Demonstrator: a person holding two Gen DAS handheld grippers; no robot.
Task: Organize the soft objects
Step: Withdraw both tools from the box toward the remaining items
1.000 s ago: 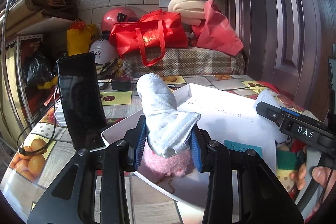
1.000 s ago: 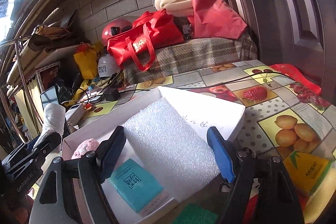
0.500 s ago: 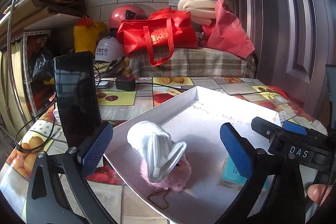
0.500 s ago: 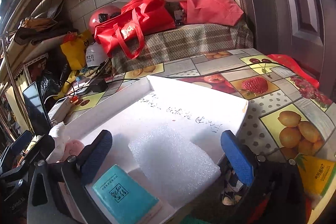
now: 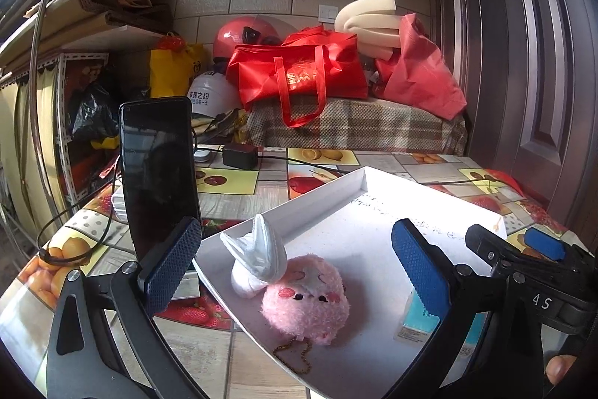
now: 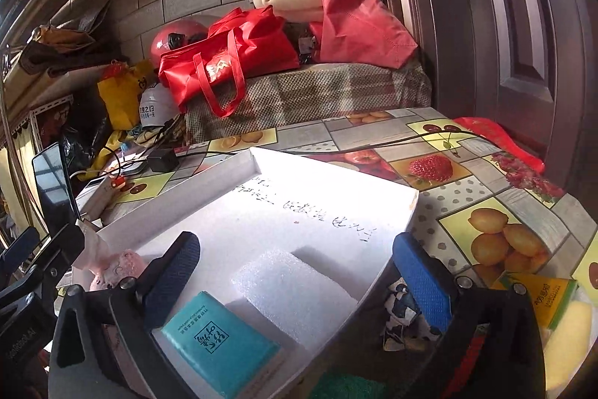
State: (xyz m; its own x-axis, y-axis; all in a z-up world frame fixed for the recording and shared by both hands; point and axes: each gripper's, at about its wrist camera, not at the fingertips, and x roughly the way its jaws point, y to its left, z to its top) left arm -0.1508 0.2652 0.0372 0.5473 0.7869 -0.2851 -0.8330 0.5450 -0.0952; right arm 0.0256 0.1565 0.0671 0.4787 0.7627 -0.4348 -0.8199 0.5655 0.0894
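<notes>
In the box (image 5: 358, 197), beside the plush (image 5: 304, 301), lies the cloth (image 5: 254, 257); both grippers, left (image 5: 295, 264) and right (image 6: 295, 272), hang released and empty, so withdraw straight, without brushing the foam (image 6: 295, 287).

A dark phone (image 5: 159, 174) is propped upright at the left of a fruit-patterned tablecloth (image 6: 441, 171), with a black adapter (image 5: 240, 155) lying farther back. Beyond the table, a red bag (image 5: 299, 73), a pink helmet (image 5: 243, 34) and what appears to be rolled foam (image 5: 368, 21) are piled on a plaid-covered surface (image 5: 355, 128).
</notes>
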